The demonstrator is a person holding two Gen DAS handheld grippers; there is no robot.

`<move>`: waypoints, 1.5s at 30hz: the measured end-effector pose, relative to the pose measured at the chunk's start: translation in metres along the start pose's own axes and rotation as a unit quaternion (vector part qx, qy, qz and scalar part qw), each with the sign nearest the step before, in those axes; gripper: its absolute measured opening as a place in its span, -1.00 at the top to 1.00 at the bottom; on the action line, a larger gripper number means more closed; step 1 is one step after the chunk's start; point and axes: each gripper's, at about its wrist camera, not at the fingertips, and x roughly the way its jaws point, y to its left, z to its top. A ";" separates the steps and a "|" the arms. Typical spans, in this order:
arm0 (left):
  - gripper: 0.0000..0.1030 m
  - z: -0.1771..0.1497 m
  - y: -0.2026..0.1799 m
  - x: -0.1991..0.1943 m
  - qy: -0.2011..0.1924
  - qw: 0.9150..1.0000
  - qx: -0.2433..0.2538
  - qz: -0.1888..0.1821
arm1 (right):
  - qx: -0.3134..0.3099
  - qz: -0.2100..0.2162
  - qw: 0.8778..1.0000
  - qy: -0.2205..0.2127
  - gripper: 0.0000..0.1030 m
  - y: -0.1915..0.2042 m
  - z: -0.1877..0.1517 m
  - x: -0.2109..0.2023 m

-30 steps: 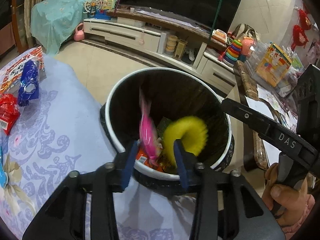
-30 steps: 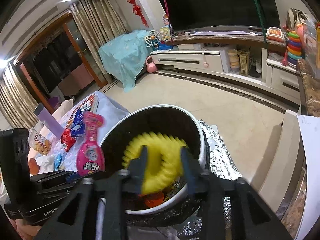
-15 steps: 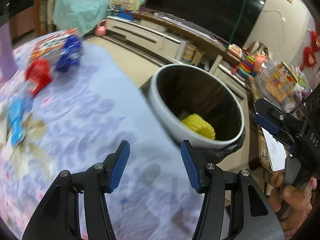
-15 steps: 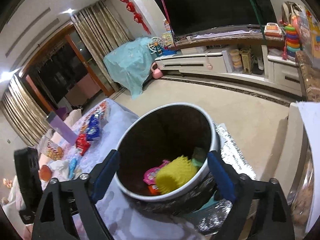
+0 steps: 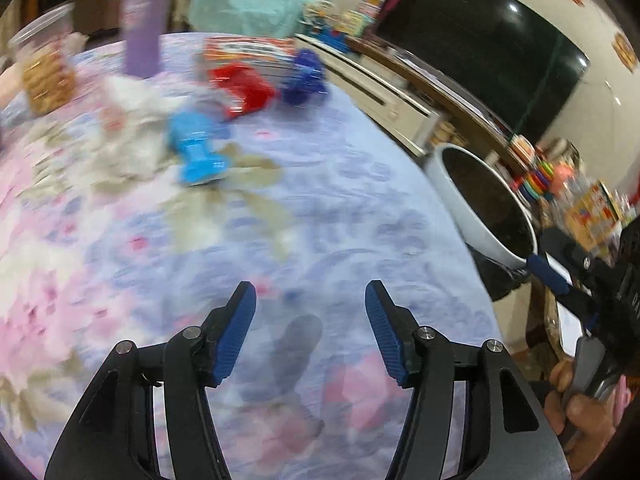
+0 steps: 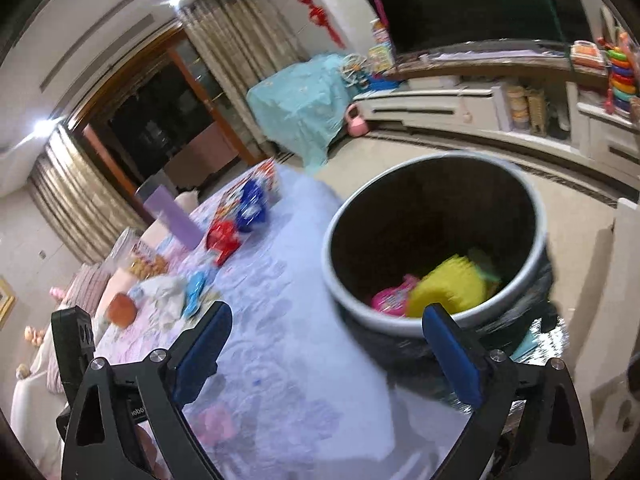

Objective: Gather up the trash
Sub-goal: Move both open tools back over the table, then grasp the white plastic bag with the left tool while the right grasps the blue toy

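Lilac floral cloth covers the worktop (image 5: 320, 184), where we find the remaining trash at about ten to eleven o'clock of the left tool (image 5: 310, 332): a light-blue wrapper (image 5: 196, 152), a red packet (image 5: 244, 88) and a dark-blue packet (image 5: 304, 76), all well apart from the pads. Both tools carry nothing; the jaws of the left tool are opening at mid spread, and those of the right tool (image 6: 324, 344) are opening very wide. The bin (image 6: 436, 240), at one o'clock of the right tool, holds a yellow ring (image 6: 448, 288) and a pink bottle (image 6: 390, 300). We judge the risks to be a blurred, hurried reach that snags the cloth, or crushes a thin wrapper without lifting it.
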 end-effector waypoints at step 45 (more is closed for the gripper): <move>0.84 0.065 0.121 0.028 -0.046 0.997 -0.052 0.043 | -0.067 0.067 0.992 0.082 -0.97 0.096 -0.030 0.105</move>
